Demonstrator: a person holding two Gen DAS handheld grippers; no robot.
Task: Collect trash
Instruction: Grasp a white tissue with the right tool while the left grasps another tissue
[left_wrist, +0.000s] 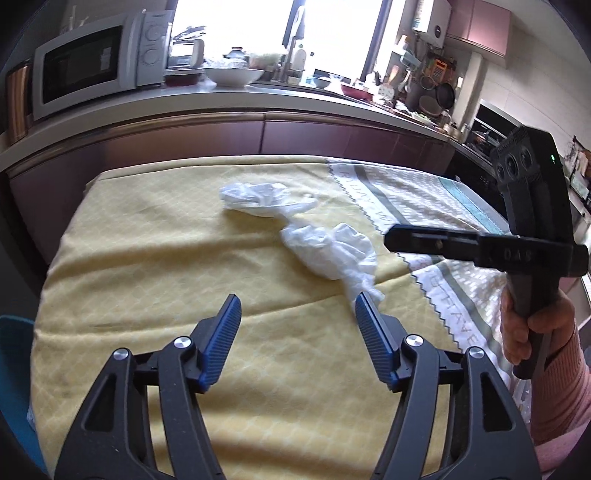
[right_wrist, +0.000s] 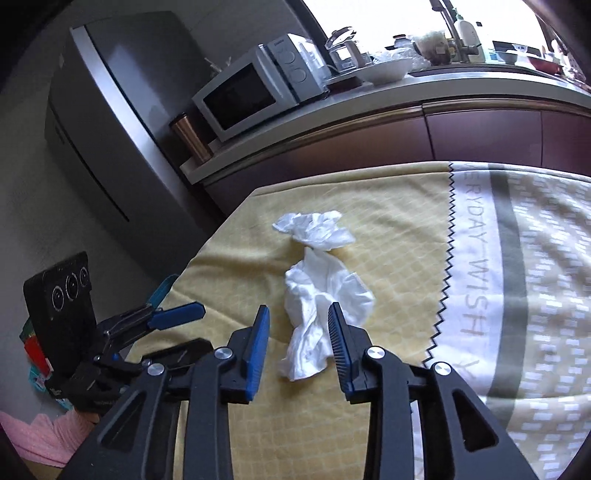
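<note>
Two crumpled white pieces lie on the yellow tablecloth (left_wrist: 147, 258): a thin plastic wrap (left_wrist: 266, 199) (right_wrist: 317, 229) farther off and a paper tissue (left_wrist: 332, 251) (right_wrist: 325, 291) nearer. My left gripper (left_wrist: 298, 301) is open over bare cloth, and the tissue's tail ends by its right fingertip. My right gripper (right_wrist: 299, 310) stands open with the tissue's lower part between its blue pads; the right pad is at the tissue's edge and the left pad is clear of it. One blue finger of the left gripper (right_wrist: 177, 313) shows at the left in the right wrist view.
Beyond the table runs a kitchen counter (left_wrist: 258, 99) with a microwave (left_wrist: 92, 62), a white bowl (left_wrist: 232, 75) and a copper tumbler (right_wrist: 192, 138). A grey fridge (right_wrist: 110, 110) stands at the left. A hand in a pink sleeve (left_wrist: 528, 328) holds the right tool.
</note>
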